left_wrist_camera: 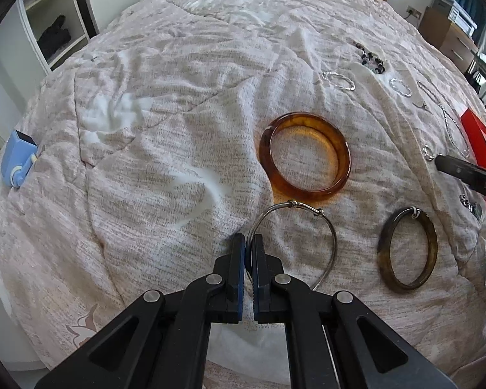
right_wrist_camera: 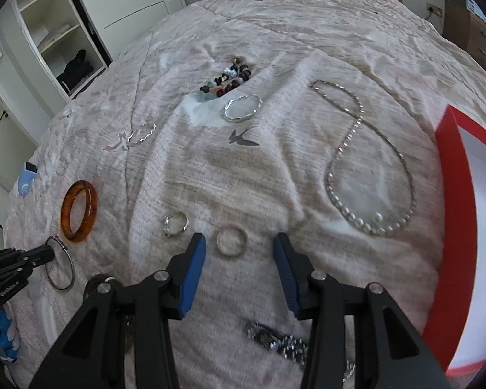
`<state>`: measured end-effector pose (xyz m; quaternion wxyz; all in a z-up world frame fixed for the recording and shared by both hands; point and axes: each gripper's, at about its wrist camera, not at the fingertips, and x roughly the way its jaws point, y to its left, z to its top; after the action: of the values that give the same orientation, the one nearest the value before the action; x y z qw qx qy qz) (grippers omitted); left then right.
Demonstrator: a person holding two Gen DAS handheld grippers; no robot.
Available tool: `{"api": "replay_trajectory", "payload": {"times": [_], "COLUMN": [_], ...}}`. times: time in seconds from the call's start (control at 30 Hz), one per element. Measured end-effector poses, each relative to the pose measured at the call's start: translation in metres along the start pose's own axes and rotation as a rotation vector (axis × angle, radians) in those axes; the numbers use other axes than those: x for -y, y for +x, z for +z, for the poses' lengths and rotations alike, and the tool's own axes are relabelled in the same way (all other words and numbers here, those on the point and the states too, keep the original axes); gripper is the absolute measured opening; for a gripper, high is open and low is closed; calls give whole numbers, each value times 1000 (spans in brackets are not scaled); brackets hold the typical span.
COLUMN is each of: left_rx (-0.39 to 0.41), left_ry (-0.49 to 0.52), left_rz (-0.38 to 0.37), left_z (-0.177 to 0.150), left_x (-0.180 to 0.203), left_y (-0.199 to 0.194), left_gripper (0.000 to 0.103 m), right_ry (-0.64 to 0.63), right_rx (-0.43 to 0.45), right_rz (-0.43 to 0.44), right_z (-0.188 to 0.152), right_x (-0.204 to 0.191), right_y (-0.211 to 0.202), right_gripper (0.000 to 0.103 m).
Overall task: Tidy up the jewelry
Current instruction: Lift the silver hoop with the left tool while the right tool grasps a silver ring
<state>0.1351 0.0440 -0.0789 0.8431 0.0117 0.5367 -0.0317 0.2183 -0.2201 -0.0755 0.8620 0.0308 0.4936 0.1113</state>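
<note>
- Bed (left_wrist_camera: 165, 103): pale rumpled quilt fills both of my views, jewelry scattered over it.
- Red box (right_wrist_camera: 444, 214): white inside, sits at the right edge of the bed in the right view.
- Left gripper (left_wrist_camera: 248, 243): jaws clenched on the wire bangle (left_wrist_camera: 330, 236). I hold it by its left arc; the rest of the loop hangs out to the right of the jaws, and its clasp end sits just below the amber bangle.
- Right gripper (right_wrist_camera: 239, 253): jaws apart, nothing pinched. They straddle the plain ring (right_wrist_camera: 231, 240), pads clear of it on both sides.
- Chain necklace (right_wrist_camera: 369, 175): laid in a figure-eight loop, between the right gripper and the red box.
- Amber bangle (left_wrist_camera: 304, 155): flat on the quilt, just beyond the left jaws.
- Dark bangle (left_wrist_camera: 406, 249): flat, right of the wire bangle, apart from it.
- Bead pile (right_wrist_camera: 230, 79): dark beads, far side of the quilt.
- Twisted silver bangle (right_wrist_camera: 242, 108): just near side of the beads.
- Second ring (right_wrist_camera: 176, 223): left of the plain ring, near the left blue pad.
- Dark sparkly piece (right_wrist_camera: 275, 340): under the right gripper, too blurred for me to identify.
</note>
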Motion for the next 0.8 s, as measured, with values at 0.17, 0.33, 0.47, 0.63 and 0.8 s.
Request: {"api": "replay_trajectory", "payload": {"times": [0.17,0.33,0.47,0.63,0.8], "left_rx": [13,38,68,107,142], "left_ry": [4,19,37,71,142], "left_rz": [8,20,35,51,55], "left_z": [0,0,2,7,14], "left_x": [5,11,17,32,61], "left_y": [-8,-25,-45,-71,-95], "left_gripper": [4,4,4,4,4], "right_ry": [-30,-10,5,27,58], "right_rx": [-19,15,67,135,189], "right_rz": [-15,-8,-4,-17,-48], "right_z": [-1,-4,-4,-4,-10], "right_x": [-2,-1,2,15,42], "right_y": [3,-15,-46,-91,-132], "right_gripper": [19,19,19,19,19]}}
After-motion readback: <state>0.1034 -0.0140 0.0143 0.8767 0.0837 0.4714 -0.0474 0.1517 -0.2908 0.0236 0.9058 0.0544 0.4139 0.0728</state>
